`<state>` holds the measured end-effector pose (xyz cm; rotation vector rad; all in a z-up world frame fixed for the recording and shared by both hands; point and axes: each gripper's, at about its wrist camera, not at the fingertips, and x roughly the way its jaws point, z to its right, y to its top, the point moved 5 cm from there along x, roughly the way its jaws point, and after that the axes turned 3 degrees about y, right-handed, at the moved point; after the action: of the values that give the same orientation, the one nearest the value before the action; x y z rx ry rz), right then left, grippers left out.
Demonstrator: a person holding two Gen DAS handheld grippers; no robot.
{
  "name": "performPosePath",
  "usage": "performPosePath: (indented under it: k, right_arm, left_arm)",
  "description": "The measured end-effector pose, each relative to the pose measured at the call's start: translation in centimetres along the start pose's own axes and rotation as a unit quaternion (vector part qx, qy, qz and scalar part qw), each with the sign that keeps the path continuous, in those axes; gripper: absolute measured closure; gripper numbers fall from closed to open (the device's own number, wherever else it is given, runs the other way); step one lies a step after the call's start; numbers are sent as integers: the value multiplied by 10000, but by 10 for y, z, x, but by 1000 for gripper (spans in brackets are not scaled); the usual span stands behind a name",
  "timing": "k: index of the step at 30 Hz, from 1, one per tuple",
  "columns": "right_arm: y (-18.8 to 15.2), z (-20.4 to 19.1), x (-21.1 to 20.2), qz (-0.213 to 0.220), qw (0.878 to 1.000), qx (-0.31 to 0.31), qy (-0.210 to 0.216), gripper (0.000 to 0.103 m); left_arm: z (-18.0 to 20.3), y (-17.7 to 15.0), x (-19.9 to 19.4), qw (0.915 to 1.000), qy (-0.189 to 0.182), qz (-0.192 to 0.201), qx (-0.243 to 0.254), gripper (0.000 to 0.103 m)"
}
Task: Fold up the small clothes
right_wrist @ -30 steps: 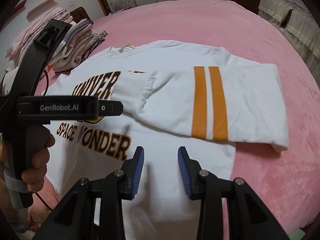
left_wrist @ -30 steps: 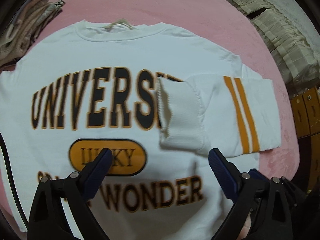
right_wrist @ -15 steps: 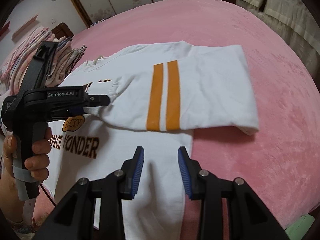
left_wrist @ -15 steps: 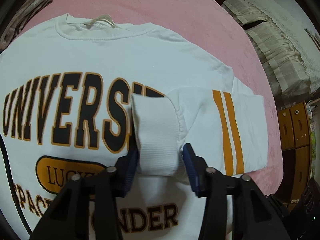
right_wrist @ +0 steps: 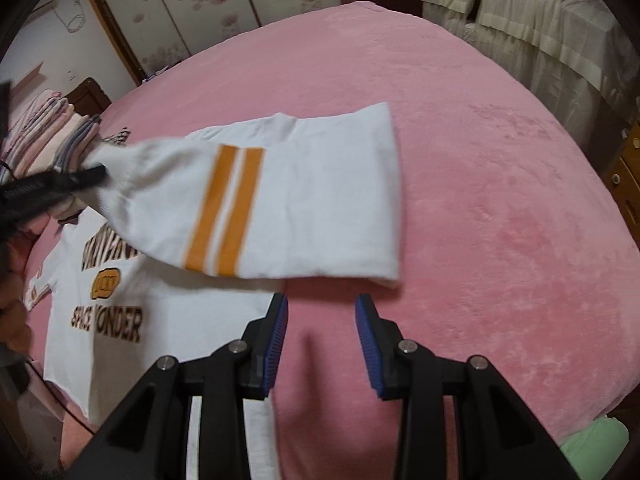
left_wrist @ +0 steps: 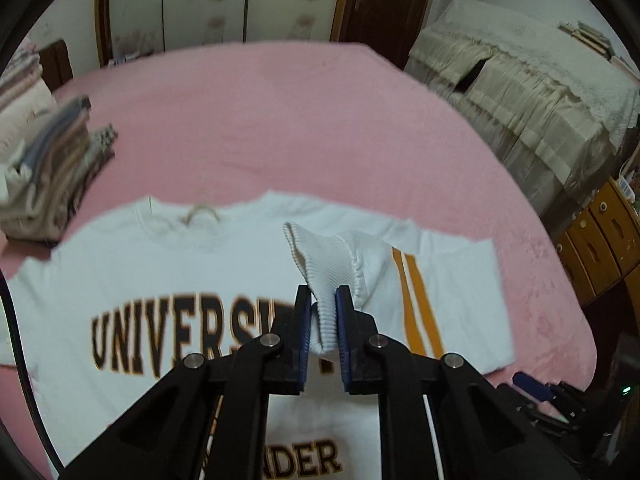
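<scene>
A: Where's the sweatshirt (left_wrist: 168, 280)?

B: Spread face-up on the pink bed (left_wrist: 280, 120), white with black-and-orange "UNIVERSITY" lettering. Its sleeve (right_wrist: 288, 208), banded by two orange stripes, is folded across the chest.

A: And the left gripper (left_wrist: 324, 320)?

B: Its blue fingers (left_wrist: 344, 340) are closing on the ribbed cuff (left_wrist: 324, 268), pinched between them and lifted.

A: The right gripper (right_wrist: 322, 340)?

B: Fingers parted, nothing between them, only bare bed beyond; the sleeve's fold lies just ahead.

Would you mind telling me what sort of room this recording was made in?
Most likely a bedroom: a wide bed under a pink blanket, sliding wardrobe doors with a floral pattern, and a stack of folded clothes.
</scene>
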<state>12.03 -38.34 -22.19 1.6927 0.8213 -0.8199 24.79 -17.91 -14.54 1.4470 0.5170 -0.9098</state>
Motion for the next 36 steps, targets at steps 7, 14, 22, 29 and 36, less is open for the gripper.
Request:
performPosePath:
  k: [7,14,22,29,36]
  right_arm:
    - [3,10,7,-46,9998,11,-181,68]
    - [10,-6,23,-109,9997,-199,-135,68]
    - [11,-34,32,-172,9986,-492,-76,68]
    - [5,-43,30,-183,9972,-705,-191,68]
    - [-1,-46,28,-213,9969,-738,-190,68]
  left_arm:
    - [-44,35,-24,9977,365,466,-324,95]
    - [-141,23,-14,9901,1054,430,-816,98]
    - [-201,-18,24,9889,708,-279,-1273,98]
    - [-175,-61,53,9844,-244,-1182,-1283,75]
    - [-180,-93,66,9710,-647,-1488,-1755,68]
